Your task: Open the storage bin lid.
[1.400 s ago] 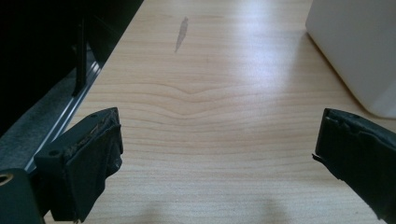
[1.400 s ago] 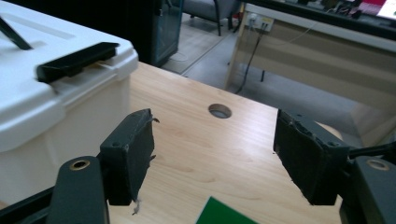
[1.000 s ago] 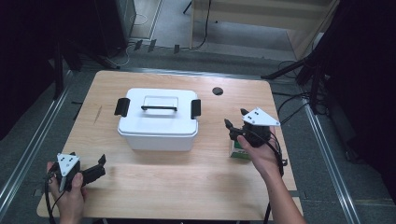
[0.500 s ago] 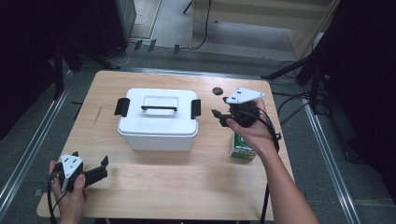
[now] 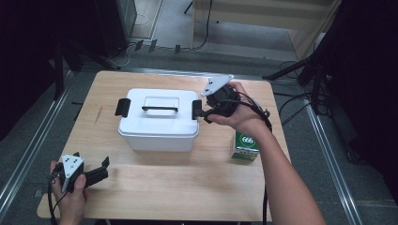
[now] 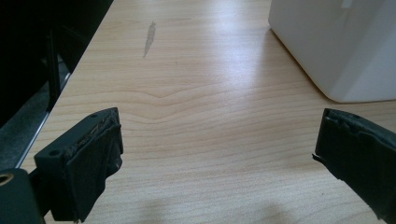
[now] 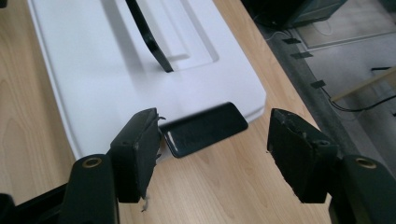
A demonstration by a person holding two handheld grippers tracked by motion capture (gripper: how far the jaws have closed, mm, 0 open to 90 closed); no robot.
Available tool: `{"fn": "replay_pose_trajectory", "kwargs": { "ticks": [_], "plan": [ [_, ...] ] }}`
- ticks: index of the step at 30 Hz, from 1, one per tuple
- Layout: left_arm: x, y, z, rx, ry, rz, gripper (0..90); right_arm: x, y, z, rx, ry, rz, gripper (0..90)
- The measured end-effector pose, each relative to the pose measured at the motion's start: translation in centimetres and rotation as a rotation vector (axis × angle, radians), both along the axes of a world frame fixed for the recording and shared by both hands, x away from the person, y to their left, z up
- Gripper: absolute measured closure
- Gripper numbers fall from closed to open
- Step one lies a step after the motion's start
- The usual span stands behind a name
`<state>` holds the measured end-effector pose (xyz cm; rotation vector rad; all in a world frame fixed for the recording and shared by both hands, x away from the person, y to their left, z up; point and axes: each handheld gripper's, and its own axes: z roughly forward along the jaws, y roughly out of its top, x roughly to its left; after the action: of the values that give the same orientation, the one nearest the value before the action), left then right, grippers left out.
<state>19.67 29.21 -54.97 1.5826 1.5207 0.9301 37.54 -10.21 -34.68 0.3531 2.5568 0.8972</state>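
Between the two black jaws of the right gripper (image 7: 212, 154), in its own view, lies the black side latch (image 7: 205, 128) of the white lidded box (image 7: 116, 79); the jaws stand apart and clasp nothing, having just been opening, with the left pad just beside the latch's near end and the right pad well clear of it; the box stretches away toward eleven o'clock, its black carrying handle (image 7: 149, 37) raised over the recessed lid. From the high view the right gripper (image 5: 206, 110) hangs at the box's three o'clock end, just beside that latch (image 5: 197, 108), the person's right hand (image 5: 234, 112) wrapped round its body; the box (image 5: 159, 124) sits mid-table, a matching latch (image 5: 123, 107) at its nine o'clock end; a small green carton (image 5: 245, 146) stands at the hand's five o'clock. Near the table's (image 5: 187, 187) seven o'clock corner the left gripper (image 5: 101, 171) rests low in the left hand (image 5: 68, 192), jaws wide and empty; in its own view the box's corner (image 6: 336, 46) lies at one o'clock, well apart from the left gripper (image 6: 217, 154).
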Motion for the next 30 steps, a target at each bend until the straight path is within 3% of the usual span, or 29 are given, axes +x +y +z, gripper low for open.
{"fn": "replay_pose_trajectory", "kwargs": {
  "ticks": [10, 18, 30],
  "plan": [
    [0.1, -0.1, 0.0, 0.006, 0.001, -0.007, 1.5, 1.2, 2.6, 0.8, -0.078, 0.031, 0.071, 39.0],
    [0.1, -0.1, 0.0, 0.006, 0.002, -0.010, 1.5, 1.3, 4.7, 1.2, -0.127, 0.021, 0.128, 43.1],
    [0.1, -0.1, 0.0, 0.004, 0.005, -0.009, 1.6, 1.7, 6.9, 1.1, -0.191, 0.039, 0.160, 53.8]
  ]
}}
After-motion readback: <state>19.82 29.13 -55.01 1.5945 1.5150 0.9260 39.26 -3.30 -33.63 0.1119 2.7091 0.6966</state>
